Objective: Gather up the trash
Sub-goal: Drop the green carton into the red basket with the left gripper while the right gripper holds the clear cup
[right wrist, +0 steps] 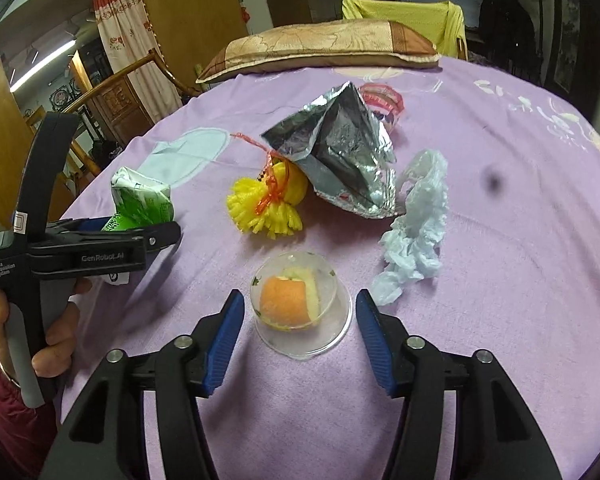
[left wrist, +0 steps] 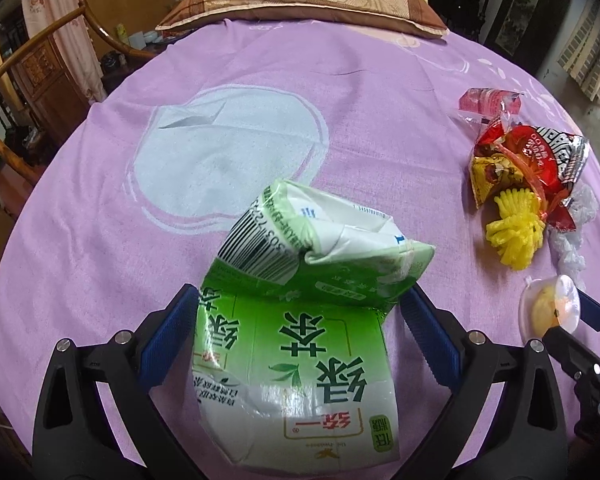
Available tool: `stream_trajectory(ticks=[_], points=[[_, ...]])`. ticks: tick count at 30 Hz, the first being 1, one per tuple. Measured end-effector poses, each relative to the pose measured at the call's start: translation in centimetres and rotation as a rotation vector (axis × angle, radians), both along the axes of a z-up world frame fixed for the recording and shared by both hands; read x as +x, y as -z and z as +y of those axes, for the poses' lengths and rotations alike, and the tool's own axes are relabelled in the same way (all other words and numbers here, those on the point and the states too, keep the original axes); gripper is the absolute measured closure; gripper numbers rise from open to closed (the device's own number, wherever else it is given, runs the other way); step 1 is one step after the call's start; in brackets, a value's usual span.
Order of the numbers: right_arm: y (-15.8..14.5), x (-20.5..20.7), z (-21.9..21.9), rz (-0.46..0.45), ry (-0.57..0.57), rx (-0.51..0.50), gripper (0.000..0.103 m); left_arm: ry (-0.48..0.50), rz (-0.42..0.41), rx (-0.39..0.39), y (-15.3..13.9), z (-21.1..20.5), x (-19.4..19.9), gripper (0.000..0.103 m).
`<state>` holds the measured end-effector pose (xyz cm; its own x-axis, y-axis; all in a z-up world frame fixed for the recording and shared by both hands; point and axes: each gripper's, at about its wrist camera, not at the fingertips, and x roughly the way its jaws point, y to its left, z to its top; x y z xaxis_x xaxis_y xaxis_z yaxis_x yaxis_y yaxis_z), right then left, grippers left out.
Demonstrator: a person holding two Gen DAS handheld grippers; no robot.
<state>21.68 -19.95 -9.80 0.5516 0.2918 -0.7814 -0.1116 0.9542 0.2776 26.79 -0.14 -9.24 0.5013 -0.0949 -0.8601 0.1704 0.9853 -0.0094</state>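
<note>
The left gripper (left wrist: 300, 320) is level over the bed (left wrist: 100, 240), held by a hand (right wrist: 56, 320). Its jaws are clenched on one crumpled green carton (left wrist: 296, 320), which sticks out toward 12 o'clock. The right gripper (right wrist: 300, 320) points along the bed with its jaws released, one on each side of one clear cup (right wrist: 300, 312), not touching it. The cup lies tipped over with orange peel (right wrist: 288, 304) inside. At 12 o'clock from the cup lie one yellow net (right wrist: 272, 204) and one foil bag (right wrist: 340, 160). At 2 o'clock is one white plastic bag (right wrist: 416, 236). One pillow (right wrist: 320, 46) lies at the far edge.
</note>
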Motion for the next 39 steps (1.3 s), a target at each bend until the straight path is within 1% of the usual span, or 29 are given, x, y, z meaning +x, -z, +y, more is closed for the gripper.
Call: stream_trajectory(ticks=[3, 4, 5, 6, 9, 10, 12, 14, 18, 21, 26, 31, 35, 36, 38, 39], points=[[0.5, 0.5, -0.1, 0.029, 0.0, 0.026, 0.045, -0.001, 0.001, 0.03, 0.2, -0.4, 0.2, 0.007], [0.4, 0.4, -0.2, 0.024, 0.003, 0.031, 0.05, 0.006, -0.004, 0.026, 0.1, -0.4, 0.1, 0.01], [0.2, 0.2, -0.3, 0.009, 0.001, 0.043, 0.05, 0.02, -0.022, 0.01, -0.2, -0.4, -0.1, 0.016], [-0.1, 0.0, -0.2, -0.009, 0.002, 0.04, 0.05, 0.03, -0.041, -0.006, -0.5, -0.3, -0.4, 0.015], [-1.0, -0.6, 0.4, -0.065, -0.015, 0.013, 0.05, 0.029, -0.135, -0.033, -1.7, 0.0, -1.7, 0.015], [-1.2, -0.8, 0.5, -0.074, -0.021, 0.014, 0.05, 0.033, -0.165, -0.056, -2.3, 0.2, -2.3, 0.015], [-1.5, -0.9, 0.6, -0.082, -0.029, 0.017, 0.05, 0.026, -0.175, -0.113, -2.9, 0.8, -3.1, 0.015], [-1.7, -1.0, 0.4, -0.082, -0.028, 0.029, 0.05, 0.017, -0.173, -0.141, -3.5, 1.3, -3.8, 0.015], [-2.3, -1.4, -0.1, -0.101, -0.02, 0.064, 0.05, -0.025, -0.223, -0.118, -5.4, 2.4, -5.8, 0.015], [-2.9, -2.0, -0.2, -0.123, -0.027, 0.081, 0.05, -0.05, -0.241, -0.114, -6.3, 3.2, -7.2, 0.015], [-3.3, -2.9, 0.3, -0.15, -0.056, 0.091, 0.05, -0.127, -0.279, -0.092, -7.6, 6.2, -10.7, 0.015], [-4.1, -4.0, 1.1, -0.205, -0.068, 0.086, 0.05, -0.234, -0.305, -0.102, -8.4, 11.2, -15.2, 0.017], [-4.4, -4.4, 2.0, -0.208, -0.079, 0.12, 0.05, -0.332, -0.304, -0.087, -8.0, 15.4, -18.6, 0.017], [-4.3, -4.4, 2.4, -0.206, -0.086, 0.124, 0.05, -0.35, -0.298, -0.093, -7.8, 16.4, -19.1, 0.017], [-4.0, -4.0, 3.5, -0.194, -0.103, 0.112, 0.05, -0.375, -0.267, -0.138, -6.7, 18.3, -19.7, 0.017], [-3.9, -3.9, 3.9, -0.188, -0.105, 0.104, 0.05, -0.381, -0.248, -0.159, -6.0, 18.9, -19.5, 0.021]])
